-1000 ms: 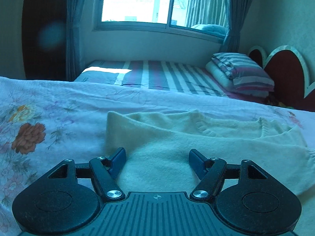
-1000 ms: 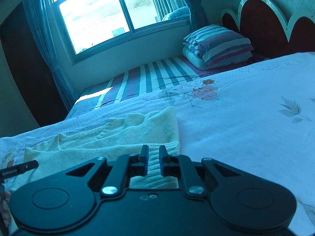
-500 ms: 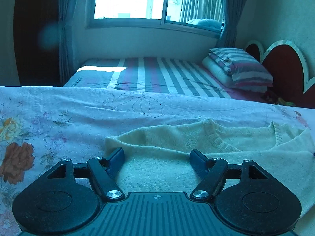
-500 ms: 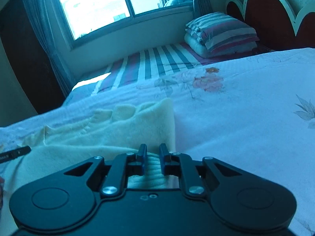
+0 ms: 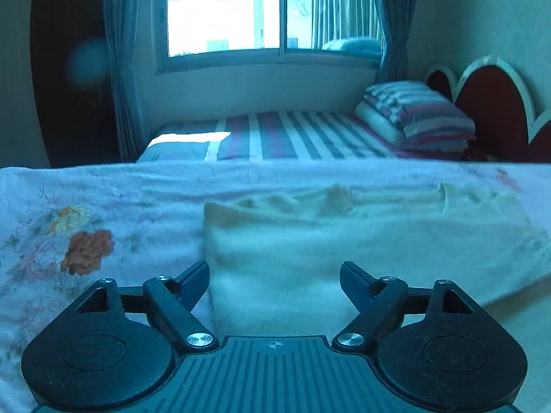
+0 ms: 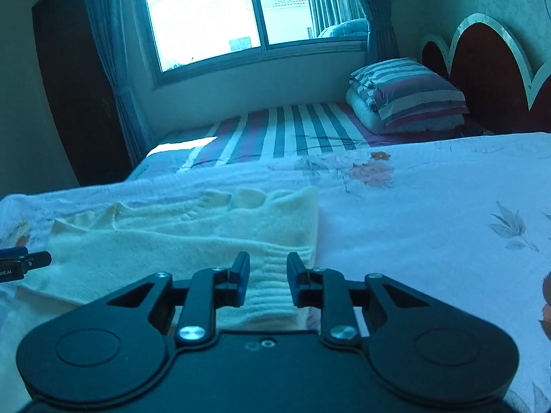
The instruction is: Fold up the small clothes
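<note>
A cream knitted sweater [image 5: 344,241] lies folded flat on the floral bedsheet [image 5: 86,206]. My left gripper [image 5: 274,275] is open, its fingers set wide over the sweater's near left part. In the right wrist view the sweater [image 6: 172,241] lies with a sleeve folded across it. My right gripper [image 6: 268,272] is open, its fingers either side of the ribbed cuff [image 6: 268,292], which lies loose on the sheet. The left gripper's tip [image 6: 26,261] shows at the left edge of the right wrist view.
The floral sheet [image 6: 430,223] stretches wide to the right of the sweater. Behind it is a striped mattress [image 6: 292,130] with a stack of striped pillows [image 6: 406,93], a red headboard [image 6: 489,75] and a window [image 6: 224,13].
My right gripper has opened and let go of the ribbed cuff it was shut on. My left gripper stayed open and shifted slightly left along the sweater's edge.
</note>
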The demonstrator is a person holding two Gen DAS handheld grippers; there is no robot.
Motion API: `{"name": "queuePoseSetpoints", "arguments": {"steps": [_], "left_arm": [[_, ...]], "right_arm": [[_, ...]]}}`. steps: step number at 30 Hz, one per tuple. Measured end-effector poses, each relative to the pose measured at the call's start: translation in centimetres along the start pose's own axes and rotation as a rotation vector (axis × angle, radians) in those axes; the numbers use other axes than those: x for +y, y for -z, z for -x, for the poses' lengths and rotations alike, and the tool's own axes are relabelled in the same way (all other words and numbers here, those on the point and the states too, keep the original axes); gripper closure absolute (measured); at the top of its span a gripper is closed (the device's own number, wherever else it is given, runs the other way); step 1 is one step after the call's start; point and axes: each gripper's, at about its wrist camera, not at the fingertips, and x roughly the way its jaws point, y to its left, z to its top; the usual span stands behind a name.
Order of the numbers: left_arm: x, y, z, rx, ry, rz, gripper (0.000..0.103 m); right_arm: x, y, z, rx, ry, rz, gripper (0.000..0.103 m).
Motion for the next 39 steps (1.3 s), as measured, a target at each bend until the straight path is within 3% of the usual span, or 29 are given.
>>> {"name": "queuePoseSetpoints", "arguments": {"steps": [1,2,4,6,8,16,21,26,29,31,34,39], "left_arm": [[-0.1,0.8,-0.6,0.035,-0.003,0.004,0.015],[0.3,1.1,-0.1,0.019,-0.002,0.04,0.015],[0.7,0.6,1.2,0.042,-0.008,0.077,0.015],[0.7,1.1,4.0,0.003,-0.021,0.074,0.015],[0.8,2.4,6.6,0.016,-0.029,0.077,0.015],[1.6,12.3,17.4,0.155,-0.059,0.049,0.015],[2.5,16.4,22.3,0.18,-0.025,0.143,0.015],[2.7,18.8,25.4,0.174,0.12,0.199,0.017],[3.4,19.9,27.2,0.168,0.179,0.241,0.037],[4.6,20.7,28.2,0.177,0.24,0.324,0.041],[6.0,22.1,29.1,0.198,0.339,0.43,0.041],[7.1,24.2,30.0,0.233,0.446,0.522,0.041]], "right_arm": [[-0.2,0.4,-1.4,0.095,0.02,0.013,0.076],[-0.2,0.6,-1.2,0.074,0.03,0.033,0.066],[-0.7,0.0,-0.1,0.089,0.0,-0.008,0.069],[-1.3,0.1,2.5,0.032,-0.02,-0.029,0.064],[-2.2,0.8,4.4,0.042,-0.052,-0.05,0.055],[-5.4,6.8,11.8,0.098,-0.112,-0.056,0.055],[-6.1,10.6,15.9,0.145,-0.114,-0.098,0.055],[-6.8,14.9,20.5,0.185,-0.136,-0.232,0.055],[-6.7,17.5,23.3,0.181,-0.121,-0.32,0.062],[-6.6,18.7,24.9,0.188,-0.147,-0.369,0.063],[-6.1,20.2,26.6,0.203,-0.188,-0.423,0.064],[-5.2,22.6,28.4,0.216,-0.24,-0.481,0.065]]}}
